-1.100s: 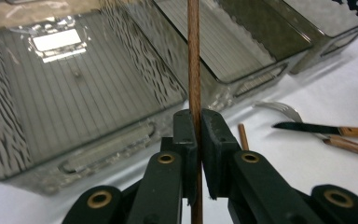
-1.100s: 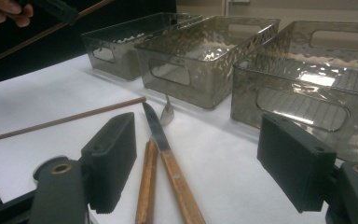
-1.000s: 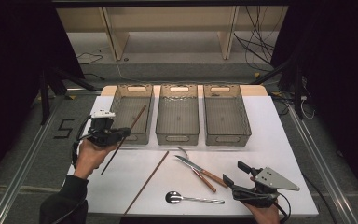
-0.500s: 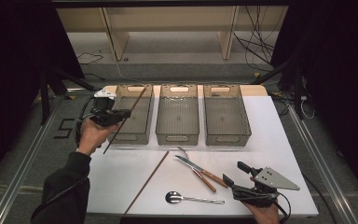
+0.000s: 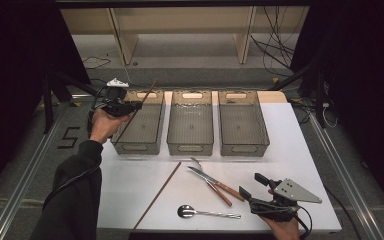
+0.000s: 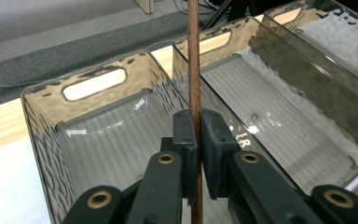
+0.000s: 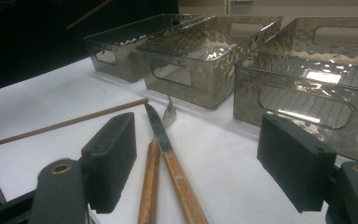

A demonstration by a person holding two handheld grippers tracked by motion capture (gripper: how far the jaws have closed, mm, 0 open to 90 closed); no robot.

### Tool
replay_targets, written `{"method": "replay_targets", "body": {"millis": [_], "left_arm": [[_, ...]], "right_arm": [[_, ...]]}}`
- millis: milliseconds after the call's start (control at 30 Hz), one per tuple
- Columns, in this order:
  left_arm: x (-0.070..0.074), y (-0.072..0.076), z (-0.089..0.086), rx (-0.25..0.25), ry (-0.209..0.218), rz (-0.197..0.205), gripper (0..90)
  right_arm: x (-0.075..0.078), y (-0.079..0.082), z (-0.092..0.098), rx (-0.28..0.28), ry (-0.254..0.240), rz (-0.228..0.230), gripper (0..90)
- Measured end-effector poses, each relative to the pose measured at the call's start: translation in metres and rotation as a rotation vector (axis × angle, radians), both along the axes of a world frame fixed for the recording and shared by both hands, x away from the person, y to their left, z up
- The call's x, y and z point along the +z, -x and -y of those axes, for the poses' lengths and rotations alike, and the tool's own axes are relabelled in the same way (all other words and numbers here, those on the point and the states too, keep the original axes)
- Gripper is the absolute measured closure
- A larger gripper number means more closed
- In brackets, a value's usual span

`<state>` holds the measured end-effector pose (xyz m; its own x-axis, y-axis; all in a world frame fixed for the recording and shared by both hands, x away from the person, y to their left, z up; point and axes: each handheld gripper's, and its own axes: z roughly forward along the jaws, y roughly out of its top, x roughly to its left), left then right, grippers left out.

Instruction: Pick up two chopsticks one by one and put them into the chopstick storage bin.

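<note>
Carried from the table's near-left edge toward the far left, the left gripper [image 5: 130, 106] now hangs over the left bin [image 5: 139, 145], its jaws clamped tight on a thin brown chopstick [image 5: 136, 111]. That stick slants from the bin's far rim down toward its near wall, above the bin and not yet inside it. In the left gripper view the stick [image 6: 194, 70] stands pinched between both pads, with the ribbed floor of the bin below. On the near right, the right gripper [image 5: 250, 187] has not shifted, its jaws apart and holding nothing. A second chopstick [image 5: 157, 195], a wooden-handled knife [image 5: 215, 181], a fork [image 5: 211, 182] and a spoon [image 5: 205, 213] lie on the white table [image 5: 305, 150]. Lowering and release into the bin look likely next.
</note>
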<state>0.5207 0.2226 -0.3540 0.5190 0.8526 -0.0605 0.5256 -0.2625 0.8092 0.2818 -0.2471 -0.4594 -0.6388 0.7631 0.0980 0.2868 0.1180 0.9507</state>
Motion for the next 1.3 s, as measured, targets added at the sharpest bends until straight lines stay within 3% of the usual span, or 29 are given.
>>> {"method": "replay_targets", "body": {"millis": [300, 533, 1200, 1300], "left_arm": [[-0.011, -0.024, -0.011, 0.025, 0.012, 0.006, 84.4], [-0.017, -0.032, -0.014, 0.033, -0.027, 0.02, 84.4], [-0.036, -0.036, -0.011, 0.046, -0.036, 0.011, 84.2], [-0.038, -0.036, -0.009, 0.041, -0.058, 0.005, 84.2]], "right_arm": [[-0.001, -0.001, 0.001, 0.005, -0.017, -0.01, 28.6], [-0.001, -0.001, 0.002, 0.006, -0.019, -0.008, 28.6], [-0.001, 0.0, 0.001, 0.013, -0.019, -0.007, 28.6], [-0.001, 0.0, 0.0, 0.015, -0.017, -0.008, 28.7]]}}
